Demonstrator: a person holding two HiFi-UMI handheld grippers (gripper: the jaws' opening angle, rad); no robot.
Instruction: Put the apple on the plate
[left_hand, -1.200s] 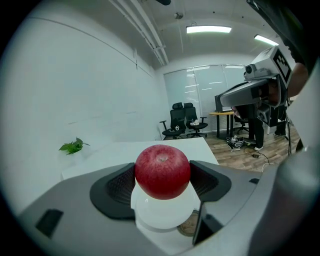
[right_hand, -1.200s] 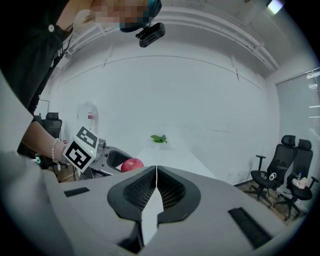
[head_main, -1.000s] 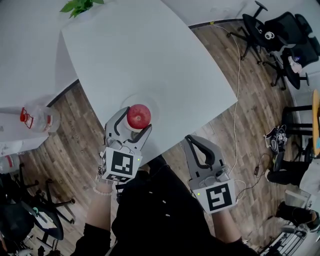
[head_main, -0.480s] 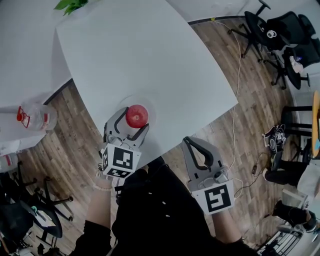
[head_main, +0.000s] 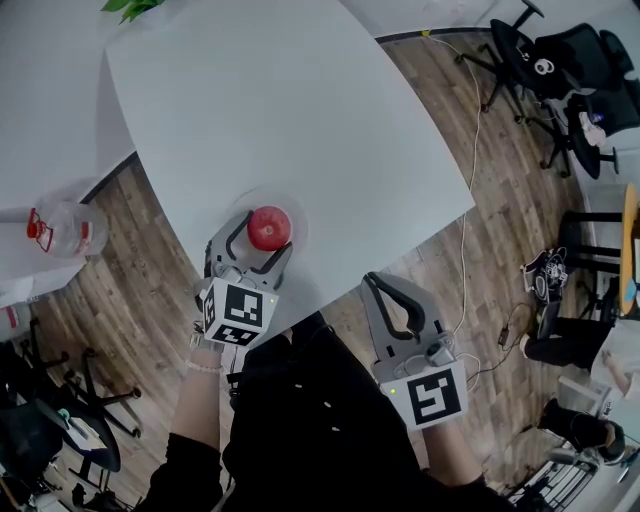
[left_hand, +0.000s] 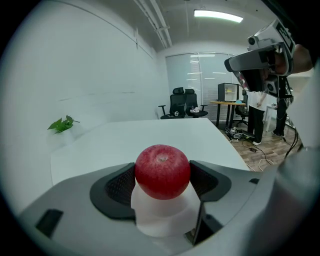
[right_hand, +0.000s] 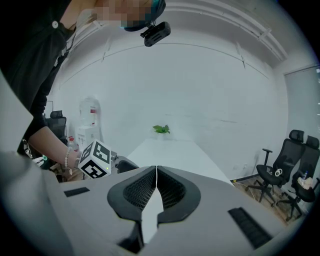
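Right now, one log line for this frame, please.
left gripper: shut on apple | apple: over plate, contact unclear | right gripper: shut, empty, off table edge

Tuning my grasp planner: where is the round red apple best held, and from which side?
Grip the round red apple across its widest middle, jaws on opposite sides, coming level from the white table's near edge. Its stem dimple faces up, leaving smooth, even flanks; the left gripper holds it so.

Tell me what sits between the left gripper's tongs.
The red apple fills the gap between the tongs of the left gripper, touching both pads, as the left gripper view shows.
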